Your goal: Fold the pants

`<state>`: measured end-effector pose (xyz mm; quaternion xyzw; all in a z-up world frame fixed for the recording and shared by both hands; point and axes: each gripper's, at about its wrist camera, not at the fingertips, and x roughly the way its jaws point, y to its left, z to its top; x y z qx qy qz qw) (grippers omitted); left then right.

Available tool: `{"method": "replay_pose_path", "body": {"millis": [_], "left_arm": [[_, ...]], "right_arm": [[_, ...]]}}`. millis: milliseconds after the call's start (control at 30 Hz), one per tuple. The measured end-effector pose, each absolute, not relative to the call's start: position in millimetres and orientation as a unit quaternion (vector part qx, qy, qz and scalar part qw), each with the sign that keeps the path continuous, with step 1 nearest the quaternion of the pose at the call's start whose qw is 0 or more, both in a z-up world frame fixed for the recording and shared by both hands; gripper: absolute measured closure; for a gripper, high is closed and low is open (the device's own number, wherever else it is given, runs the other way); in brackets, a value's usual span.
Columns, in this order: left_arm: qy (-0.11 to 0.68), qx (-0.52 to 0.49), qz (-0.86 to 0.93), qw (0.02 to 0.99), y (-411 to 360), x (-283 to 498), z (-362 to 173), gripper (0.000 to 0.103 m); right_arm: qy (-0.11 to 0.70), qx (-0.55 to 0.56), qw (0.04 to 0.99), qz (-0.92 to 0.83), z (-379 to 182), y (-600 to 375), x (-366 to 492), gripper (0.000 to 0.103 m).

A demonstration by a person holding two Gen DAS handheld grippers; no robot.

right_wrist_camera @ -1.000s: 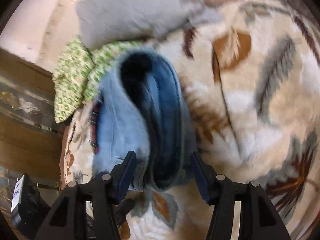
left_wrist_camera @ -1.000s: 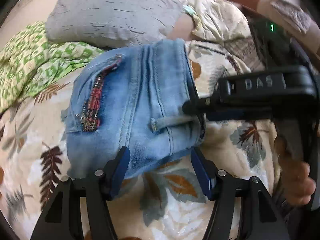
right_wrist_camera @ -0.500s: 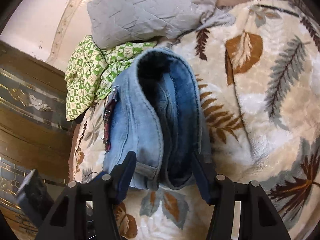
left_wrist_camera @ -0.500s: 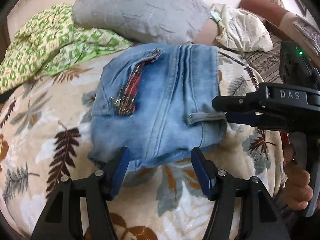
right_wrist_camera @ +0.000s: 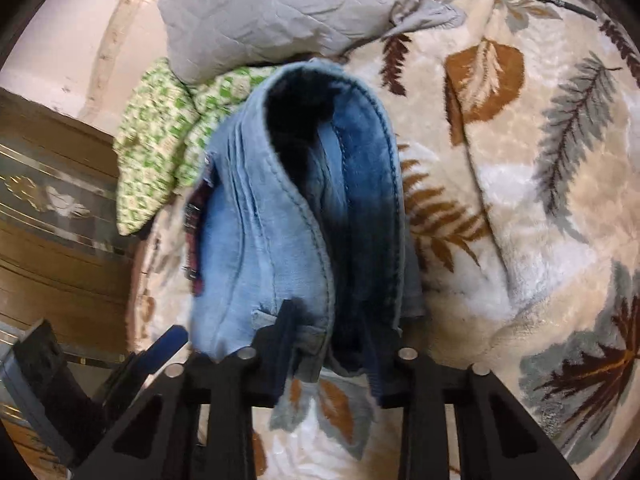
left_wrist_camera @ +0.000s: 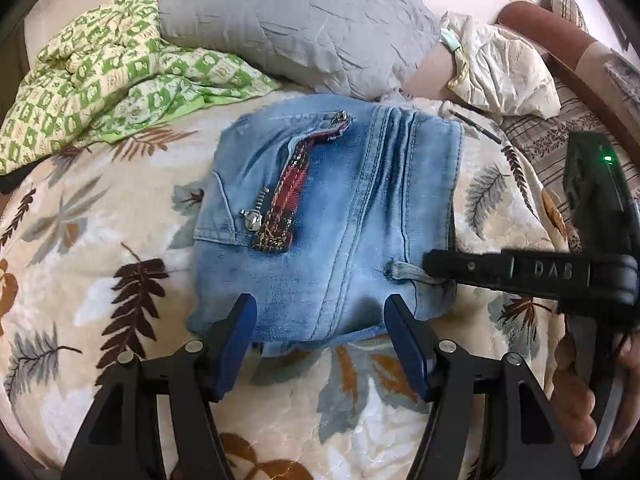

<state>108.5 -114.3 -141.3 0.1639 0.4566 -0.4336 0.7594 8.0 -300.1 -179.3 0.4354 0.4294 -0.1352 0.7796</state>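
Note:
Light blue denim pants (left_wrist_camera: 332, 216) lie folded into a compact stack on a leaf-print blanket (left_wrist_camera: 100, 288); a red plaid zipper trim shows on top. My left gripper (left_wrist_camera: 320, 332) is open and empty at the stack's near edge, with no finger gripping cloth. My right gripper (right_wrist_camera: 330, 344) has closed in on the pants' (right_wrist_camera: 296, 216) side edge at a belt loop. It shows in the left wrist view (left_wrist_camera: 440, 270) as a black arm at the stack's right edge.
A grey quilted pillow (left_wrist_camera: 296, 20) and a green-checked cloth (left_wrist_camera: 104, 76) lie behind the pants. A cream cushion (left_wrist_camera: 504, 68) and a striped fabric (left_wrist_camera: 548, 144) are at the back right. A brown wooden panel (right_wrist_camera: 52, 216) borders the bed.
My right gripper's fingers have narrowed from wide open onto the pants' edge. The left gripper has pulled back a little and stays open.

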Motion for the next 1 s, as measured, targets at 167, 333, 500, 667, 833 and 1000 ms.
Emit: {"method": "replay_pose_path", "body": {"millis": [167, 333, 500, 667, 833, 1000], "left_arm": [[0.452, 0.153, -0.433, 0.765, -103, 109, -140, 0.036], [0.451, 0.150, -0.433, 0.766, -98, 114, -139, 0.036], [0.455, 0.156, -0.433, 0.763, -98, 111, -144, 0.036], [0.455, 0.139, -0.444, 0.760, -95, 111, -133, 0.036], [0.454, 0.098, -0.458, 0.758, -95, 121, -106, 0.035], [0.457, 0.072, -0.462, 0.757, -98, 128, -85, 0.034]], "right_arm": [[0.452, 0.412, 0.774, -0.164, -187, -300, 12, 0.086], [0.459, 0.400, 0.773, -0.180, -189, -302, 15, 0.087], [0.466, 0.406, 0.765, -0.180, -196, -303, 16, 0.087], [0.430, 0.451, 0.768, -0.147, -182, -308, 1, 0.085], [0.339, 0.480, 0.794, -0.154, -148, -325, -29, 0.012], [0.323, 0.473, 0.801, -0.174, -139, -331, -36, 0.011]]}}
